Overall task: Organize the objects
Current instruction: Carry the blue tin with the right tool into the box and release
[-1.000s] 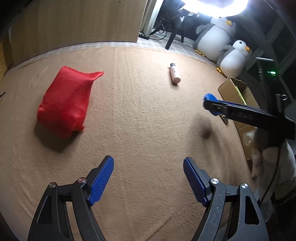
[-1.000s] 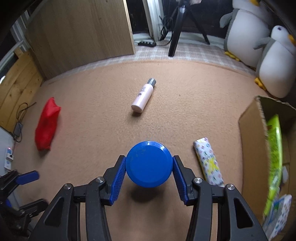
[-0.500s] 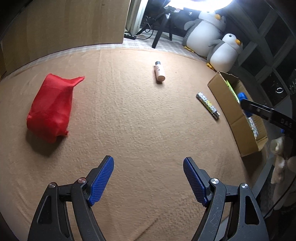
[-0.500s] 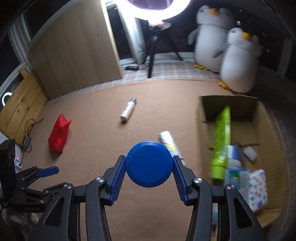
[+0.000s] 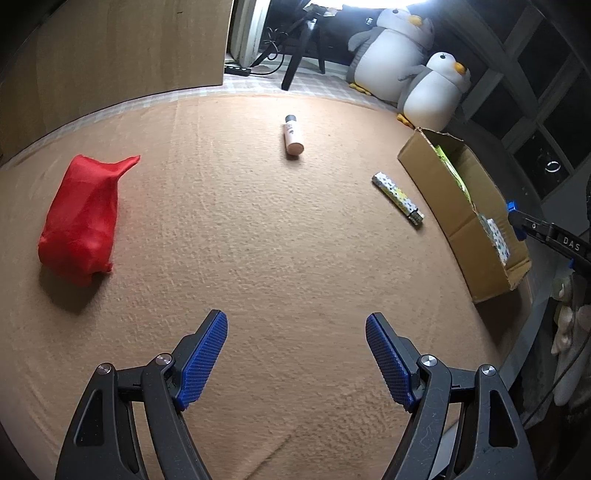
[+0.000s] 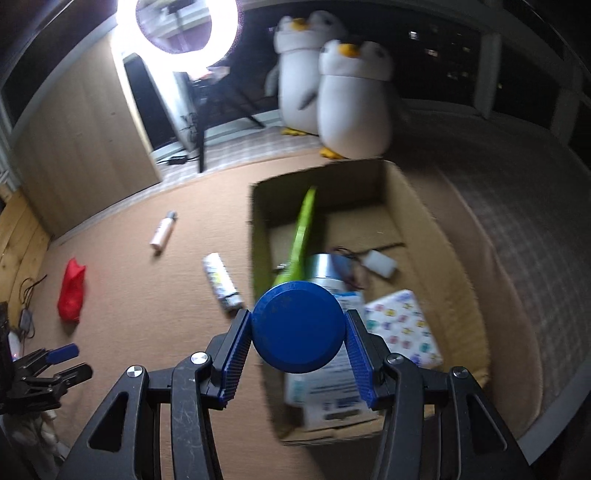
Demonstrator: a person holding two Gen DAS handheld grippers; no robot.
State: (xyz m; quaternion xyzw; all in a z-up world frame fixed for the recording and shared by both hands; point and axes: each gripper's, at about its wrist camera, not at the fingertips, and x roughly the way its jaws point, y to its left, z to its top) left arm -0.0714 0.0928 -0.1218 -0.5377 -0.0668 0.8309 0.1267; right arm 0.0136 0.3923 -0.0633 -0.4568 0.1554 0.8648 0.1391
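1. The right gripper (image 6: 297, 334) pinches a round blue lid-topped object (image 6: 297, 326) between both blue pads; only its circular blue face shows, so its body cannot be identified.
2. The held object hangs above the near left part of the open cardboard box (image 6: 424, 206), over the box's contents.
3. Inside the box: a green packet (image 6: 303, 236) leaning along the left wall, a silver can (image 6: 325, 266), a small white item (image 6: 380, 264), a patterned pack (image 6: 402, 328) and a white-and-blue carton (image 6: 325, 398).
4. The left gripper (image 5: 295, 358) has its jaws spread wide with nothing between them, above bare tan carpet (image 5: 240, 240).
5. On the carpet, apart from one another: a red bag (image 5: 81, 221) at left, a white bottle (image 5: 293, 134) lying on its side farther off, and a patterned tube-shaped pack (image 5: 397, 197) just beside the box's outer wall.
6. Two plush penguins (image 6: 351, 96) stand beyond the box; a ring light (image 6: 186, 33) glares at upper left.
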